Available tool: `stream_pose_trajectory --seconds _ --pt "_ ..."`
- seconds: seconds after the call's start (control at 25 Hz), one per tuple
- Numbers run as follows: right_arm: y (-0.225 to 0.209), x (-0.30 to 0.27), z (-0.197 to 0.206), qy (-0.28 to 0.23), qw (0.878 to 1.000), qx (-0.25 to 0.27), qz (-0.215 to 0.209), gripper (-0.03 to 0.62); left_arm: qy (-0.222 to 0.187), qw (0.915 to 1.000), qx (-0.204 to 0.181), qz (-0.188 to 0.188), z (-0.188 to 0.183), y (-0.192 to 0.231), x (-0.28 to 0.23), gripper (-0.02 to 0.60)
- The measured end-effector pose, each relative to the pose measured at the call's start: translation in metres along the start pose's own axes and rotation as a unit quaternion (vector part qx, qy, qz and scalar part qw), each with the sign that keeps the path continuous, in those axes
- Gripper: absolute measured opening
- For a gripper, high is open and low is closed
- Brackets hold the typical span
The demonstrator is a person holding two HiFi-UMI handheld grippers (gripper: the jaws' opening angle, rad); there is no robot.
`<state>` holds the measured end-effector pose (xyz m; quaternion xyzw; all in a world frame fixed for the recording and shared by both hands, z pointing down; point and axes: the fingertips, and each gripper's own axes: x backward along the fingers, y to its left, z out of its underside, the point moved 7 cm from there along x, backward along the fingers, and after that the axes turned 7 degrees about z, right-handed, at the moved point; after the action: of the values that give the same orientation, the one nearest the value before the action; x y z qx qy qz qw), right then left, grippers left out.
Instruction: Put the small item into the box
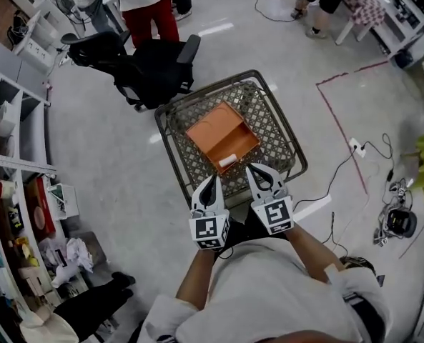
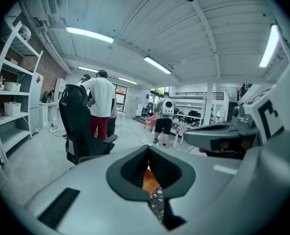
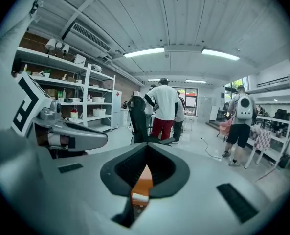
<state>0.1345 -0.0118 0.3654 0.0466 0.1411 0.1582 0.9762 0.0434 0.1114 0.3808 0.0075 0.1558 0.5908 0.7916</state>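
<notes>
— Floor point(image 1: 111, 141)?
— Polished grey, open workshop. Square wire-mesh table point(image 1: 270, 122) holds a flat orange box point(image 1: 219, 131), lid open; small white item point(image 1: 227, 161) lies inside.
— Tongs?
— Both closed, empty: left tongs point(image 1: 214, 178), right tongs point(image 1: 251, 168), near edge.

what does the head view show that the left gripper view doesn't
Only the head view: the whole orange box, open in the wire basket, with a small white item inside. Only the left gripper view: the ceiling and its strip lights. Both: the black office chair and a sliver of the orange box.
</notes>
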Motion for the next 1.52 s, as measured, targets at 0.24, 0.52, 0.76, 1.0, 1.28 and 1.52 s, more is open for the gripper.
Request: stream_pose_trajectory --seconds 0.24,0.52,0.76,1.0,1.28,1.52 --pt "-0.016 0.032 -0.014 -0.025 0.999 -0.017 0.02 0.003 -0.014 0.9998 -0.014 0.009 -0.013 -0.021 0.01 0.008" --pt "-0.054 0.061 -0.027 -0.061 0.998 0.004 0.03 0.003 -0.034 0.999 -0.028 -0.001 -0.03 -0.055 -0.004 0.008" --pt "-0.077 0.089 -0.036 -0.078 0.996 0.003 0.04 0.003 -0.048 0.9984 -0.03 0.003 -0.038 -0.088 -0.009 0.008" --pt "-0.093 0.103 -0.039 -0.097 0.994 -0.008 0.055 0.003 -0.059 0.997 -0.045 0.021 -0.051 -0.107 -0.021 0.008" --pt "-0.097 0.109 -0.043 -0.101 0.993 -0.006 0.055 0.003 -0.067 0.9956 -0.055 0.034 -0.059 -0.119 -0.028 0.008" --pt "-0.099 0.107 -0.039 -0.108 0.992 -0.01 0.057 0.003 -0.067 0.9954 -0.054 0.042 -0.057 -0.122 -0.032 0.008"
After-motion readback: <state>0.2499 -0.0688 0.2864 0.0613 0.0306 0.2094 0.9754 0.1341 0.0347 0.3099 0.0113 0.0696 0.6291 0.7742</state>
